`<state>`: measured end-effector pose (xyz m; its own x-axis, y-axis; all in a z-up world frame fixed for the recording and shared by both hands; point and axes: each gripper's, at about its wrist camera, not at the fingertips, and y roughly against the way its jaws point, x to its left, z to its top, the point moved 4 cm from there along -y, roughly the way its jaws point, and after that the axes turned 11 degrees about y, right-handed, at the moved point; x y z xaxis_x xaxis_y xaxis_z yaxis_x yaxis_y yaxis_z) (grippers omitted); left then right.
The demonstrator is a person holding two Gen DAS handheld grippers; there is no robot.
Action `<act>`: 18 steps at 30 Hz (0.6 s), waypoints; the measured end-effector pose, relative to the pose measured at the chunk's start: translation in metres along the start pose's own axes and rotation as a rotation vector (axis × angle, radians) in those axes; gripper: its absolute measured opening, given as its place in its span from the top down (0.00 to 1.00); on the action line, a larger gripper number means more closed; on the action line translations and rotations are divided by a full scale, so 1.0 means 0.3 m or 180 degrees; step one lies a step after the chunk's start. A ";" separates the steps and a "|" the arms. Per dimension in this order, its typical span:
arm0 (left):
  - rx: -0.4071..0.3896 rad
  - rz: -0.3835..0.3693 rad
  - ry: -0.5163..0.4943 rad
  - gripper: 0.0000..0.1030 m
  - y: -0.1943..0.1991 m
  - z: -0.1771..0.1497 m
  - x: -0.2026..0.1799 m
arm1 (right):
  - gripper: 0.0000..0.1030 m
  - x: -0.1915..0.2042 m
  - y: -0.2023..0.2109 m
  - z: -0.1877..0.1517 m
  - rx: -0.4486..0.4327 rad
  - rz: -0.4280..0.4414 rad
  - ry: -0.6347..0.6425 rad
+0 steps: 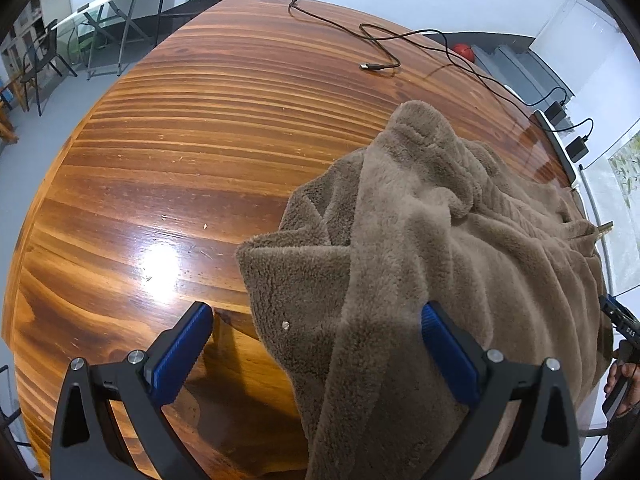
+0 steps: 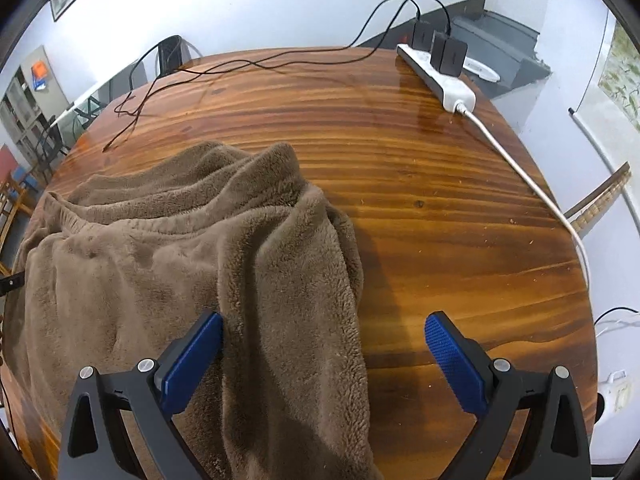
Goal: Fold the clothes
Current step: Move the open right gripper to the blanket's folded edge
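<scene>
Left wrist view: the left gripper (image 1: pixel 316 320) is spread wide, holding nothing, over the near edge of the wooden table (image 1: pixel 180 152). A brown fleece garment (image 1: pixel 420 248) lies rumpled on the table; one fold runs between the fingers and touches the right pad. A black cable (image 1: pixel 380 46) lies far beyond the garment.

Right wrist view: the right gripper (image 2: pixel 324 330) is likewise wide apart and empty. The garment (image 2: pixel 168 248) is heaped left of centre, its edge passing between the fingers against the left pad. A power strip (image 2: pixel 440 76) sits at the table's (image 2: pixel 440 220) far edge, well apart from the garment.
</scene>
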<state>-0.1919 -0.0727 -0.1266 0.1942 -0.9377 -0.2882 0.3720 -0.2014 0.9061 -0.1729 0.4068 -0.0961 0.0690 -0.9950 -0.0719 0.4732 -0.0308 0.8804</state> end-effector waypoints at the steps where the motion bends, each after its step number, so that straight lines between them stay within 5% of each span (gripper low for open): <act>1: 0.0004 -0.0003 -0.0005 0.00 -0.001 0.000 0.000 | 0.01 -0.006 -0.009 -0.001 0.0013 0.0025 -0.0011; 18: 0.0052 0.0004 -0.0058 0.00 -0.028 0.004 -0.025 | 0.01 -0.021 -0.069 -0.013 0.0132 0.0237 -0.0072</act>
<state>-0.1975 -0.0644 -0.1317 0.1780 -0.9429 -0.2814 0.3567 -0.2047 0.9115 -0.1797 0.4142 -0.1155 0.0824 -0.9966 0.0046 0.4307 0.0398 0.9016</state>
